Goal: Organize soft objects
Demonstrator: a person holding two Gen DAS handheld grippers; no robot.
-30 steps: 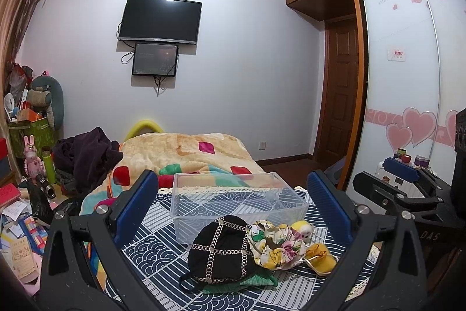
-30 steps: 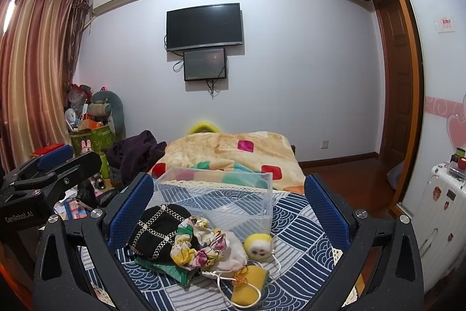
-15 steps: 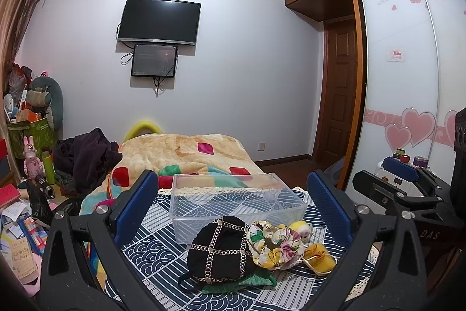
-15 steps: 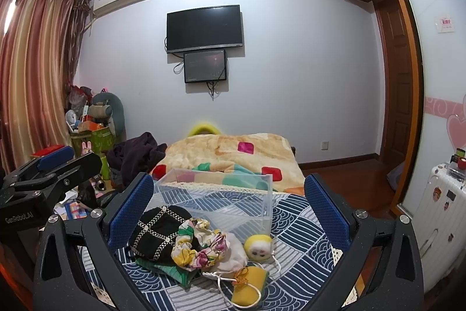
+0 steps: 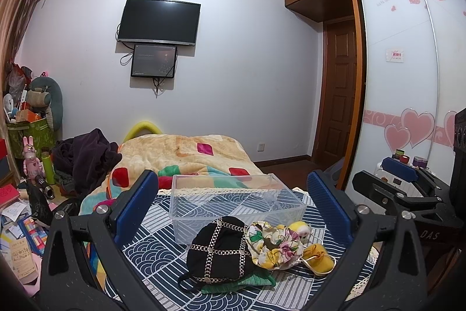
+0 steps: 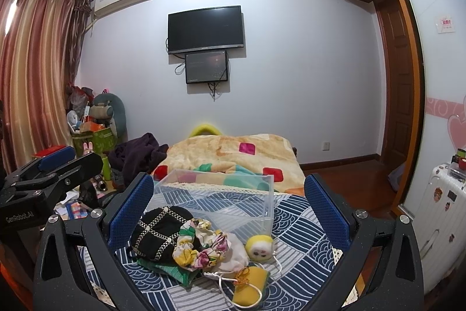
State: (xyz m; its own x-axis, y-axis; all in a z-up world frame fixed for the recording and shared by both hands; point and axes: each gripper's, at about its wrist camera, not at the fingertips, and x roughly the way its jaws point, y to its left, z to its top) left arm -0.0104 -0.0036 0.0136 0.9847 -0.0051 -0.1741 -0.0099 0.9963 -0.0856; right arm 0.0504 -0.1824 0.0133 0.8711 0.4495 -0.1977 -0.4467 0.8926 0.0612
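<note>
Both grippers, left [image 5: 233,200] and right [image 6: 230,200], hover with jaws wide (holding nothing) over a pile [image 5: 256,249] beside the clear bin [image 5: 236,203].

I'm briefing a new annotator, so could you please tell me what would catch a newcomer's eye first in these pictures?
First the heap of soft things on the patterned blue cloth: a black chain-trimmed cap, a floral pouch, a round yellow plush and a yellow pouch. Just behind stands a clear plastic bin. Framing it all, the left gripper and right gripper hold their blue-padded jaws wide apart.
</note>
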